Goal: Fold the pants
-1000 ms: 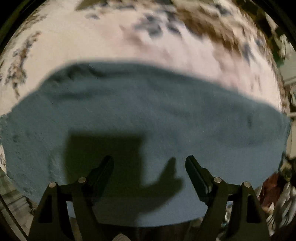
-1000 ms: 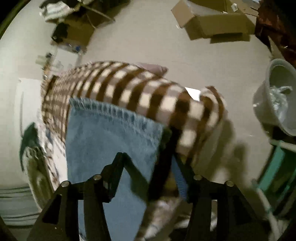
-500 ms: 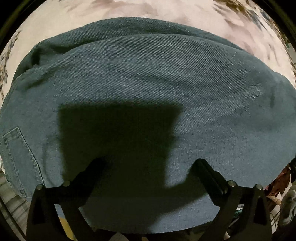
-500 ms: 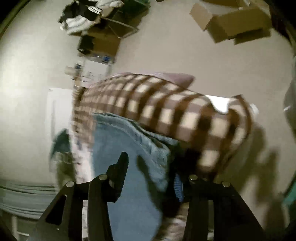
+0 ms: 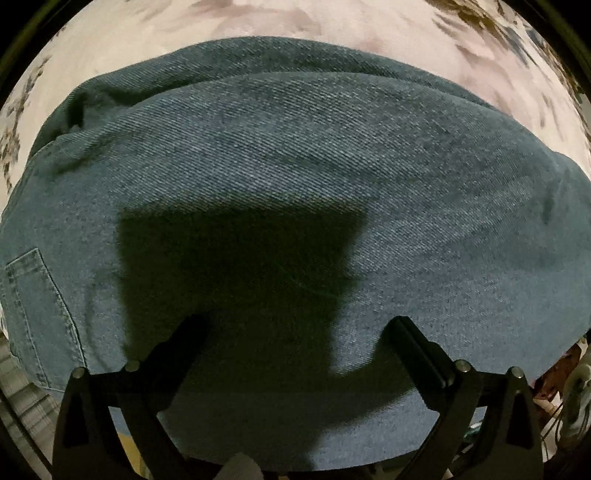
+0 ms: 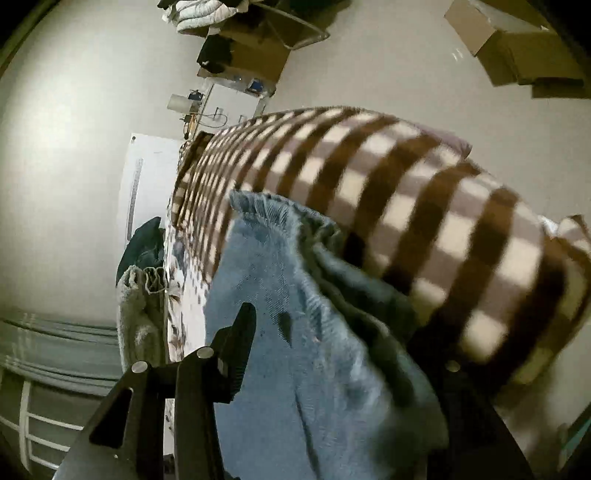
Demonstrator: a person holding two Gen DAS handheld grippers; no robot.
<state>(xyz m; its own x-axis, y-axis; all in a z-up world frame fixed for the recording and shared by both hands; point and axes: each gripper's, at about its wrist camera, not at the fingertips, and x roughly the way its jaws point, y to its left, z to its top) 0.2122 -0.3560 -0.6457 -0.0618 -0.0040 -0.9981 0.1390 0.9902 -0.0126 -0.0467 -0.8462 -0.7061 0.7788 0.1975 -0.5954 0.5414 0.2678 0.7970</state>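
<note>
The pants are blue denim jeans (image 5: 295, 155) spread on a floral bedsheet (image 5: 258, 18). In the left wrist view they fill the frame, with a back pocket (image 5: 33, 306) at the left edge. My left gripper (image 5: 299, 332) is open and hovers close above the denim, holding nothing. In the right wrist view the frayed leg end of the jeans (image 6: 295, 295) hangs lifted between the fingers. My right gripper (image 6: 332, 350) seems shut on it; the right finger is hidden behind the cloth.
A brown and cream checked blanket (image 6: 424, 192) lies behind the jeans on the bed. Other clothes (image 6: 144, 280) hang at the bed's left side. Cardboard boxes (image 6: 517, 44) and a cluttered shelf (image 6: 240, 48) stand on the floor beyond.
The left gripper came down closer to the jeans, which now fill its view. The right gripper lifted and carried the leg end, tilting so the denim bunches over its right finger.
</note>
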